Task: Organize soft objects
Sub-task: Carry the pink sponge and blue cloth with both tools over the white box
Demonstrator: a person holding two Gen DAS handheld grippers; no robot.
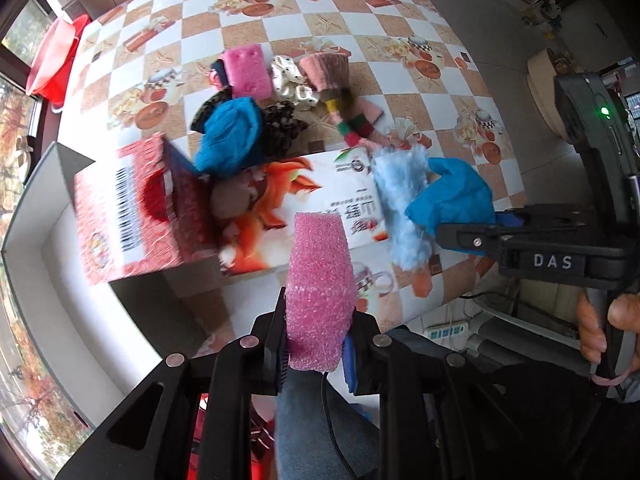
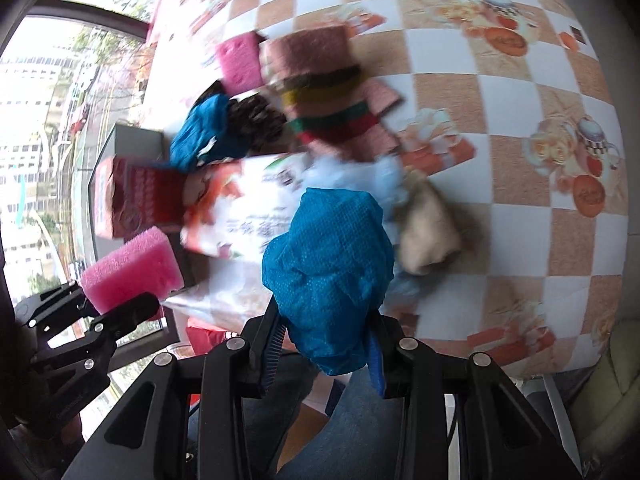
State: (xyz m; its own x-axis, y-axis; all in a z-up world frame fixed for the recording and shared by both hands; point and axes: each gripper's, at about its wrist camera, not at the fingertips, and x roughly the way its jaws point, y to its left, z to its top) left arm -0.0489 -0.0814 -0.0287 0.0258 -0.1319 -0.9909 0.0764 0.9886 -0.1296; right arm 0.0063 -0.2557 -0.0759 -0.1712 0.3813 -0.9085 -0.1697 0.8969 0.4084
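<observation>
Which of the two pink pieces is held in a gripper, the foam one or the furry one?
The pink foam sponge, porous and coarse, is clamped in the left gripper. The furry pink pad lies on the table in the pile, untouched.

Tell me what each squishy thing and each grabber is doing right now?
Pink sponge: clamped in the left gripper.
Blue crumpled cloth: clamped in the right gripper.
Light blue fluffy cloth: lying on the table.
Red box: its flap raised.
Pile of soft things: lying loose on the tablecloth.
</observation>
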